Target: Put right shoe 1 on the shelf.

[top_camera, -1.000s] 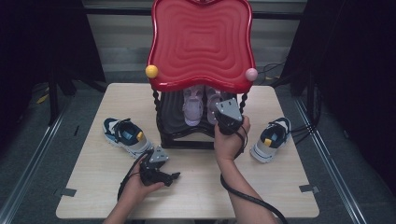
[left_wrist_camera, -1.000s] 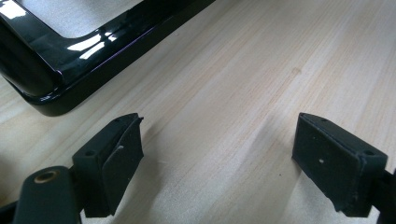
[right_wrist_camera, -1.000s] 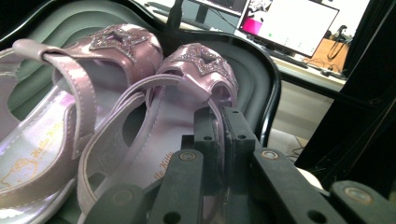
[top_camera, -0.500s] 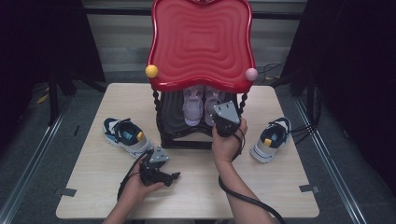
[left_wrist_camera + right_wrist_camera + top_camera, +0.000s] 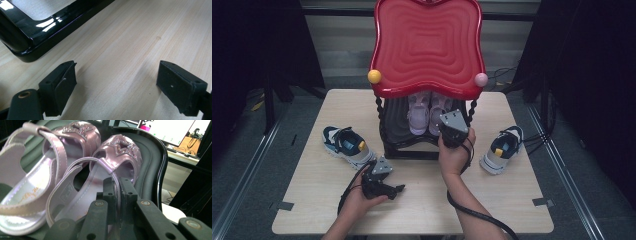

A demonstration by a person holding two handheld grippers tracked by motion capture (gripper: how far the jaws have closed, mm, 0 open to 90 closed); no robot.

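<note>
Pink sandals [image 5: 75, 177] sit on the rack's lower shelf [image 5: 152, 165], toes toward 12 o'clock. Right tongs [image 5: 116, 195] are clenched on the nearer sandal's heel strap [image 5: 100, 162]; left tongs [image 5: 117, 87] rest released on the counter [image 5: 140, 37] around 7.

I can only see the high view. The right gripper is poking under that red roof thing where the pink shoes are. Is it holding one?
Observer: Yes. In the right gripper view, the right gripper has its jaws shut on the heel strap of one pink sandal.
Operator: Do the sandals have pictures on them?
Observer: Each has a glittery star on the front; the other sandal lies right beside the pinched one.
Operator: And the left gripper, is it holding anything?
Observer: No. In the left gripper view, the left gripper has its jaws wide apart with bare wooden table between them, near the black base of the stand.
</note>
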